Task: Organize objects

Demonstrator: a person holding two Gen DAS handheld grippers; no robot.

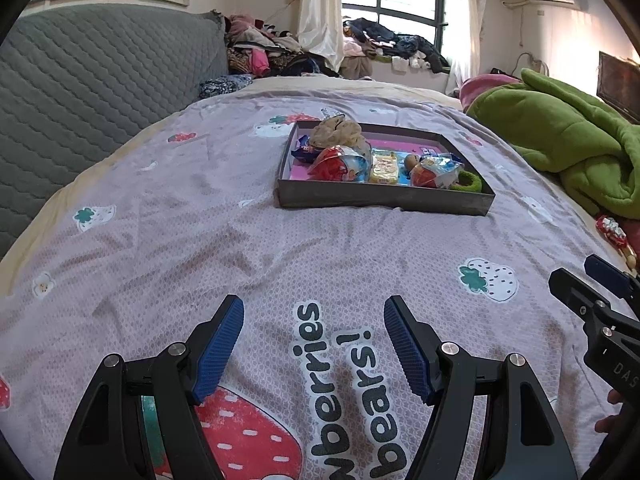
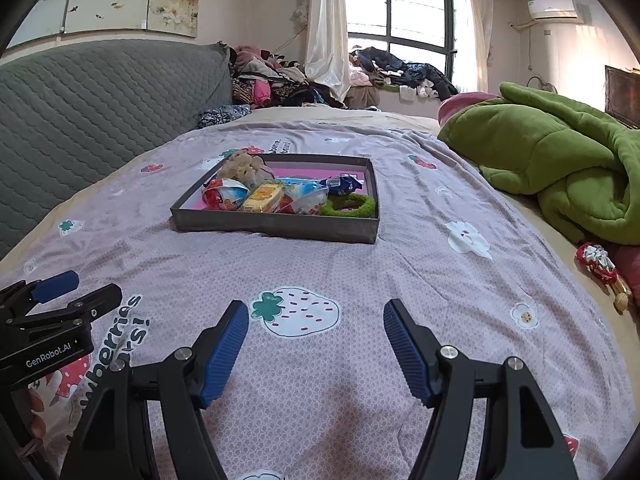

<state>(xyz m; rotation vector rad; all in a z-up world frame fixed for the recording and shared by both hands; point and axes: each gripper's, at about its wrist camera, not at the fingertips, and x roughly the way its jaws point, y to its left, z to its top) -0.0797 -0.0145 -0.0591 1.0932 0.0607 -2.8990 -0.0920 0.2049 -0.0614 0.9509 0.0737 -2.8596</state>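
Left gripper (image 1: 314, 316): jaws spread wide, nothing between them, ribbed blue pads facing each other over bare bedspread (image 1: 240, 248). Right gripper (image 2: 316, 320): same state, spread and empty. The two sit side by side, each visible at the edge of the other's view.

Under both claws: thin printed cloth, lilac, waffle-like weave, strawberry and lettering prints, shallow wrinkles. Soft mattress below, judging by the sag lines.

Ahead of both claws, well apart from them: shallow grey tray (image 2: 276, 226), rectangular, stiff low walls, pink floor. It holds the task's things, crowded toward the near wall: two glossy crinkled snack packets (image 2: 224, 196), a yellow wrapped block (image 2: 262, 198) between them, a fuzzy green ring (image 2: 350, 205) at the right end, a dark blue wrapper (image 2: 346, 184) behind, and a beige ruffled scrunchie (image 2: 242, 166) at the far left corner.

Right of the right claw, near the bed edge: a small red-and-white ornament (image 2: 598, 264), outside the tray; possibly the remaining item to collect.

Farther right: bulky green fleece blanket (image 2: 560, 168). Far end: piled clothes, curtains, window.

Risks, as judged:
- Tray sits on soft bedding; pressing on one wall could tip it and spill the contents.
- Glossy film packets may slide out of the pads, or a pinch catches only film.
- A low approach may snag the loose cloth and drag the tray.
- Items overlap; lifting one may pull a neighbour.
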